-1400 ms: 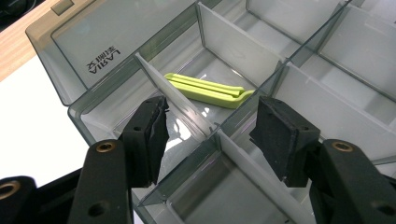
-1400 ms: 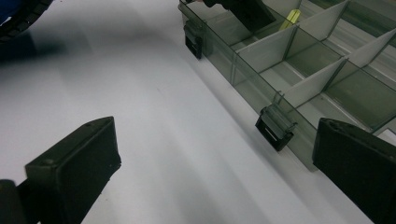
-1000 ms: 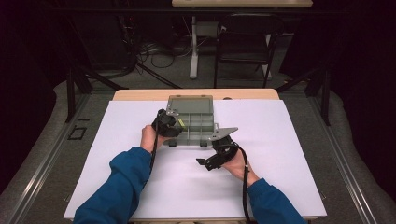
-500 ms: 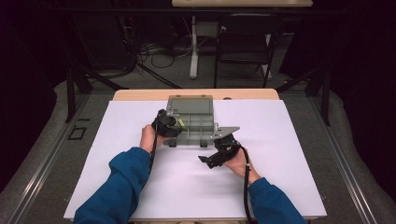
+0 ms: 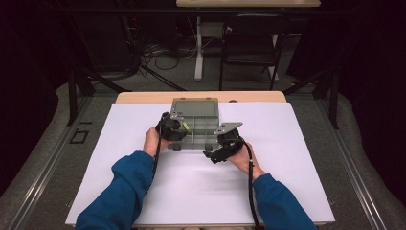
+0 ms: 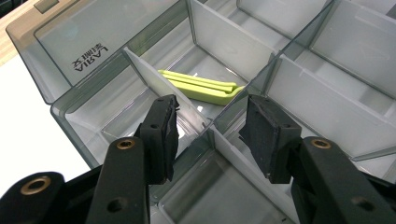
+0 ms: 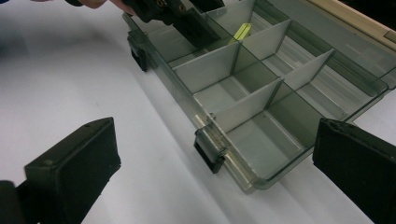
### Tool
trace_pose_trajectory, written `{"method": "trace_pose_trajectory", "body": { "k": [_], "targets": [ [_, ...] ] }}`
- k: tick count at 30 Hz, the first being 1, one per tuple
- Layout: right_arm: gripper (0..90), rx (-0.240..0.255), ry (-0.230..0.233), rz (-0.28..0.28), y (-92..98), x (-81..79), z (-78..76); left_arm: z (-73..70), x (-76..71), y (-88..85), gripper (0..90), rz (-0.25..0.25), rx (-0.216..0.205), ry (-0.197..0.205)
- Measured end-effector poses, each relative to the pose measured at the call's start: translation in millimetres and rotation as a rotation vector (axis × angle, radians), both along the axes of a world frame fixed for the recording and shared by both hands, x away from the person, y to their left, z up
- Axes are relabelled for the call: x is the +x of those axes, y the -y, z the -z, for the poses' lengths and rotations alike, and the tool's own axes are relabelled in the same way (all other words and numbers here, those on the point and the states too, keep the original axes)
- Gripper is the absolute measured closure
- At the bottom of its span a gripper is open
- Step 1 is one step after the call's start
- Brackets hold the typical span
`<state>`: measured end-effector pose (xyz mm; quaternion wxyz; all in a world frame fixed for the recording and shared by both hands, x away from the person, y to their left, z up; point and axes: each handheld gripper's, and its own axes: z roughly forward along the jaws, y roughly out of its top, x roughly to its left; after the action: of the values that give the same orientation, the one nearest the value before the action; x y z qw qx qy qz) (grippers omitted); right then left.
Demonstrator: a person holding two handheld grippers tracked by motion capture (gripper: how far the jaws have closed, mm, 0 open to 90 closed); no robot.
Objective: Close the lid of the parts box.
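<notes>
Smoky clear plastic was what I had to work with: the organizer box (image 5: pixel 195 125) sat open just above the middle of the high view, lid flipped back toward the far edge of the white table cover (image 5: pixel 119 167). The lime-green clip (image 6: pixel 201 87) lay in one of its compartments, showing a little above centre in the left gripper view, just past the jaws and on the far side of a divider (image 6: pixel 154 79).

My left gripper (image 6: pixel 210 135) hovered over the box's left end with jaws half spread, nothing between the pads; they straddled the corner where two dividers meet. I'd call this the reach-in step, clip not yet grabbed. My guess for the next move: push forward over that divider, drop the tips into the clip's compartment, line them across its narrow side, then squeeze. Tight walls, so a crooked approach could hit plastic.

My right gripper (image 7: pixel 210 172) had its jaws wide apart and empty, pointed at the near latch (image 7: pixel 208 148) on the box's front wall.

Compared with a second earlier, the right hand had crept slightly up toward the box; left hand and box looked the same.
</notes>
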<state>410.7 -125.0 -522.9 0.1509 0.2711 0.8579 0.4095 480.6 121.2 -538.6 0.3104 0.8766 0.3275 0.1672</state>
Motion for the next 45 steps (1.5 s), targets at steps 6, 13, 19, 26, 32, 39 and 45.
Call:
{"method": "trace_pose_trajectory", "body": {
  "k": [6, 13, 19, 26, 32, 39, 45],
  "targets": [
    [0.0, 0.000, 0.008, 0.009, 4.3, 14.1, -4.1, 0.1, -0.1, 0.1, 54.2, 0.000, -0.001, 0.000],
    [0.0, -0.004, 0.000, 0.022, 7.2, 30.6, -4.2, 0.2, -0.2, 0.0, 54.1, 0.000, -0.001, 0.002],
    [0.0, -0.001, 0.006, 0.055, 11.6, 45.8, -4.9, 0.3, 0.0, -0.2, 54.1, 0.002, -0.002, 0.003],
    [0.0, -0.001, 0.001, 0.087, 16.0, 65.1, -8.1, 0.3, 0.1, -0.2, 54.1, 0.001, -0.003, 0.002],
    [6.4, 0.007, 0.012, 0.111, 19.0, 79.2, -10.9, 0.4, 0.0, -0.1, 54.1, 0.000, -0.004, 0.002],
    [21.5, 0.021, 0.022, 0.144, 24.0, 95.0, -13.6, 0.5, 0.1, -0.1, 54.1, 0.000, -0.004, 0.003],
    [41.1, 0.025, 0.010, 0.187, 27.5, 108.0, -12.3, 0.4, 0.1, -0.3, 54.1, 0.003, -0.001, 0.003]
  ]
}}
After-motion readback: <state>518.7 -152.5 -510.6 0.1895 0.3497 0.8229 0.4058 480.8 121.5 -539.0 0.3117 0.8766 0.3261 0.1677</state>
